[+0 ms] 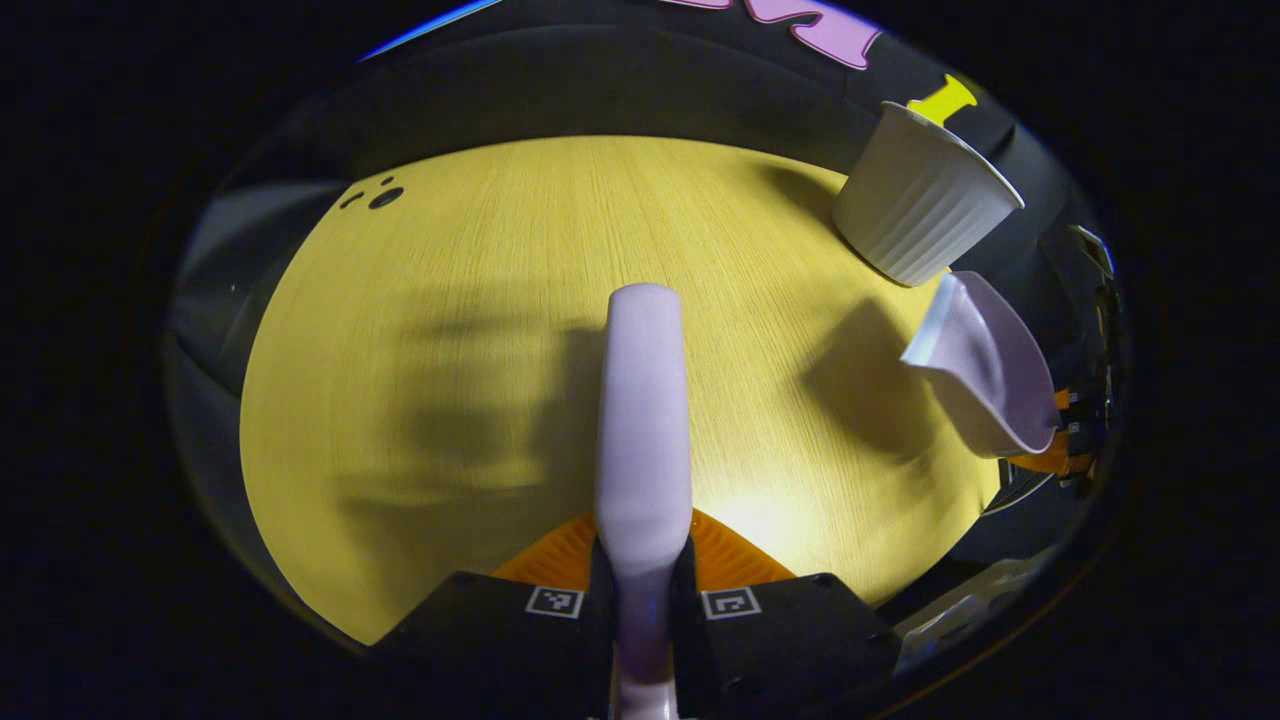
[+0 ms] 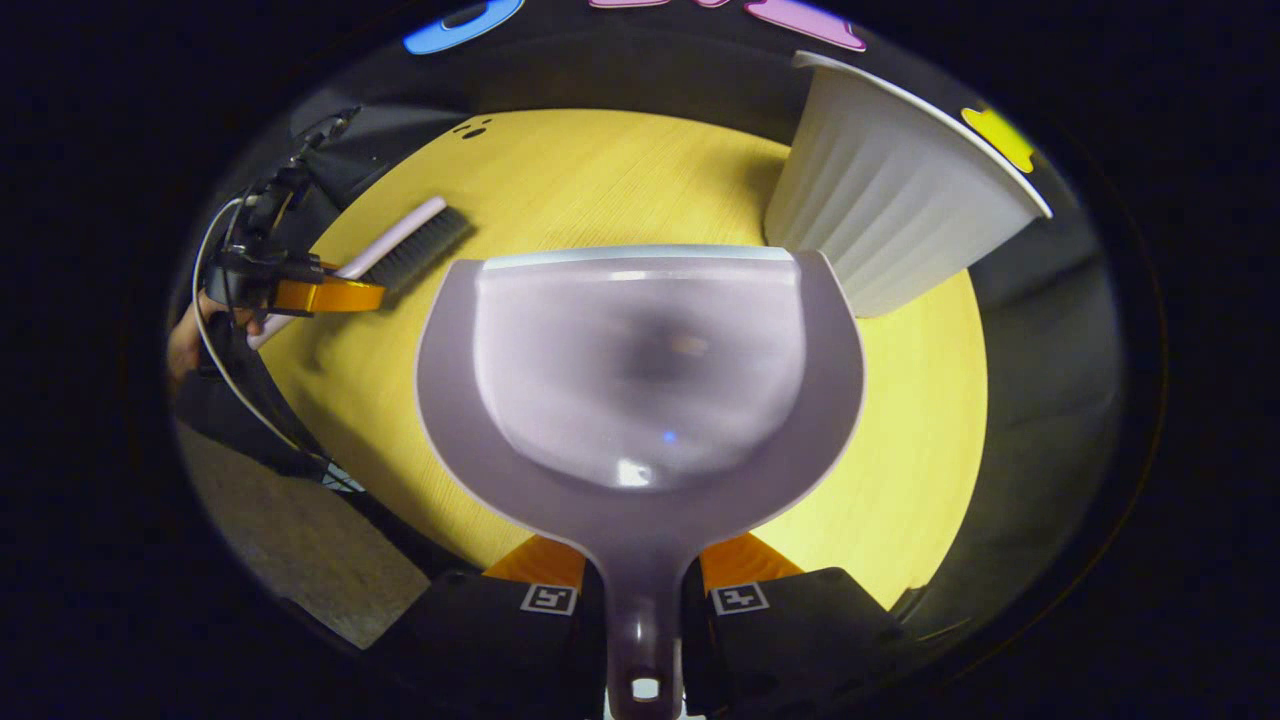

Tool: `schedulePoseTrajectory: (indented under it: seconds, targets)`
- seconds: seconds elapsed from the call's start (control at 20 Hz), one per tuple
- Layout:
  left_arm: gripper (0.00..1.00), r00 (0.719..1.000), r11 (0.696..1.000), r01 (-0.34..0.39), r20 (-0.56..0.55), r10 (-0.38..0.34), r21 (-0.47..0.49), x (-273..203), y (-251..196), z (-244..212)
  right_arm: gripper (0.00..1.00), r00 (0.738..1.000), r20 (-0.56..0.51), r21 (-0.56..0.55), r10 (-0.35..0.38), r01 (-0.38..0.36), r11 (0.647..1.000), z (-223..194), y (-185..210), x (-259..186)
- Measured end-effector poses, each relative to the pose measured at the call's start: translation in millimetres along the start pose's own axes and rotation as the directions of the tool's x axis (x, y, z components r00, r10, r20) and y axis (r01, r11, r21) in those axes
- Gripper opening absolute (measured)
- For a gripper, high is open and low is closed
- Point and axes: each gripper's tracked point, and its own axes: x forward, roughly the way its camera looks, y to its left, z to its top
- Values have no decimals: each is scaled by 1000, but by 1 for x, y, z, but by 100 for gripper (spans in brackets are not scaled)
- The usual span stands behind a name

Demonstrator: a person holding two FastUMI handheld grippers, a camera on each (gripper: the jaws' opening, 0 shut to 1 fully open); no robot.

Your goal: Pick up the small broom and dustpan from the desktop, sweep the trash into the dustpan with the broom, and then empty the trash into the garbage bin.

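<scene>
In the left gripper view my left gripper (image 1: 642,590) is shut on the pale lilac broom (image 1: 643,430), whose back points forward above the yellow desktop (image 1: 450,330). My right gripper (image 2: 642,600) is shut on the handle of the lilac dustpan (image 2: 640,390), held level above the desk with its pan looking bare. The white ribbed garbage bin (image 2: 880,190) stands just beyond the dustpan's right front corner. The left gripper view has the dustpan (image 1: 985,370) at the right, below the bin (image 1: 920,200). The right gripper view has the broom (image 2: 400,245), bristles dark, far left in the other gripper (image 2: 300,290).
A few small dark specks (image 1: 380,195) lie near the desktop's far left edge. A hand (image 2: 190,340) and cables show at the left of the right gripper view, with grey floor (image 2: 290,540) below the desk's near edge.
</scene>
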Motion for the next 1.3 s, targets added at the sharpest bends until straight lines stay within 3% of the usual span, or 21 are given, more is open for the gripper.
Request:
schedulePoseTrajectory:
  seconds: [0.3, 0.6, 0.75, 0.8, 0.85, 0.9, 0.95, 1.0, 1.3]
  targets:
    - [29, 997, 994, -68, 53, 63, 82, 6, 13, 11, 31, 1000, -3, 47, 12, -12, 999, -4, -2, 28]
    - [33, 992, 978, -110, 77, 98, 177, 9, 14, 10, 39, 999, -34, 112, 19, -15, 994, -11, -1, 42]
    - [36, 990, 972, -121, 93, 104, 200, 12, 15, 11, 35, 999, -38, 110, 34, -29, 993, -12, 8, 49]
    - [41, 990, 971, -120, 102, 101, 206, 13, 15, 12, 42, 999, -35, 118, 39, -34, 992, -9, 8, 46]
    - [51, 988, 969, -128, 112, 106, 210, 13, 17, 15, 37, 999, -29, 126, 46, -42, 991, -8, 8, 41]
    - [47, 986, 966, -139, 123, 114, 218, 9, 19, 16, 37, 998, -22, 133, 51, -48, 990, -8, 9, 37]
    - [53, 984, 962, -147, 133, 119, 228, 6, 19, 17, 43, 999, -9, 135, 54, -52, 989, -6, 8, 30]
    - [47, 983, 959, -150, 137, 120, 239, 0, 17, 18, 43, 999, 4, 136, 53, -54, 989, -5, 7, 22]
    - [47, 977, 956, -152, 185, 107, 249, -42, 9, 16, 43, 989, 145, 137, 27, -47, 989, 12, 3, -50]
